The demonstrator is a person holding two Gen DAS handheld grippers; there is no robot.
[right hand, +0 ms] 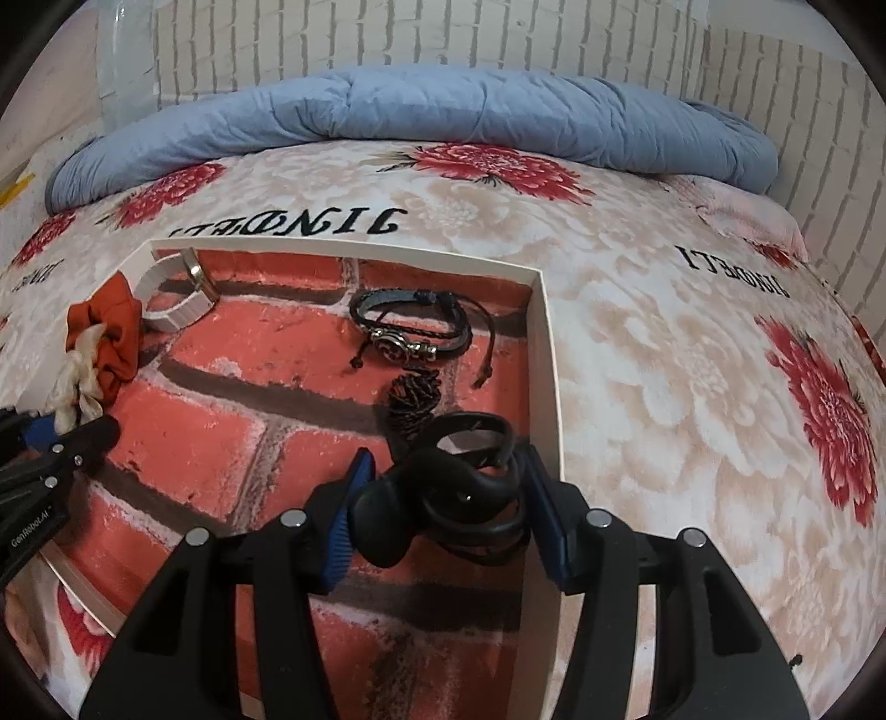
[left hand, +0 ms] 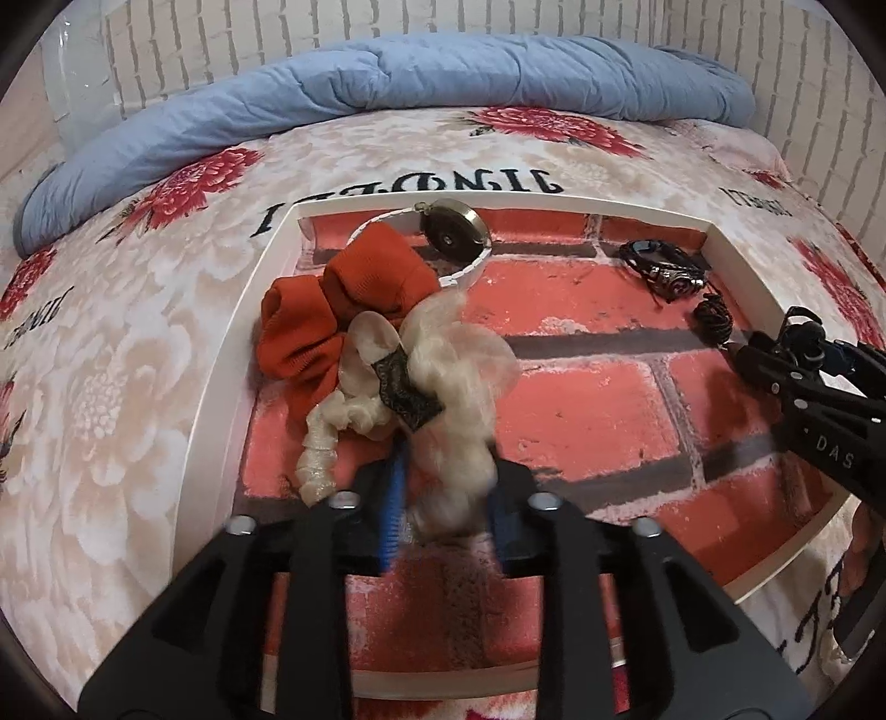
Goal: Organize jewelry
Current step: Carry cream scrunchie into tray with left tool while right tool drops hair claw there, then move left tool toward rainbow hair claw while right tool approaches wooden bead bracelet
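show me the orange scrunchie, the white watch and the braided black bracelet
orange scrunchie (left hand: 310, 338), left wrist view, front fold
white watch (left hand: 451, 235), left wrist view, round case
braided black bracelet (right hand: 412, 324), right wrist view, band above its metal charm

Scrunchies are crowding the tray's left side, bracelets are blocking its far right, leaving the middle open.

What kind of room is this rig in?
Most likely a bedroom: the tray sits on a floral bedspread, a rolled blue duvet lies along the far edge, and a white brick-pattern wall stands behind.
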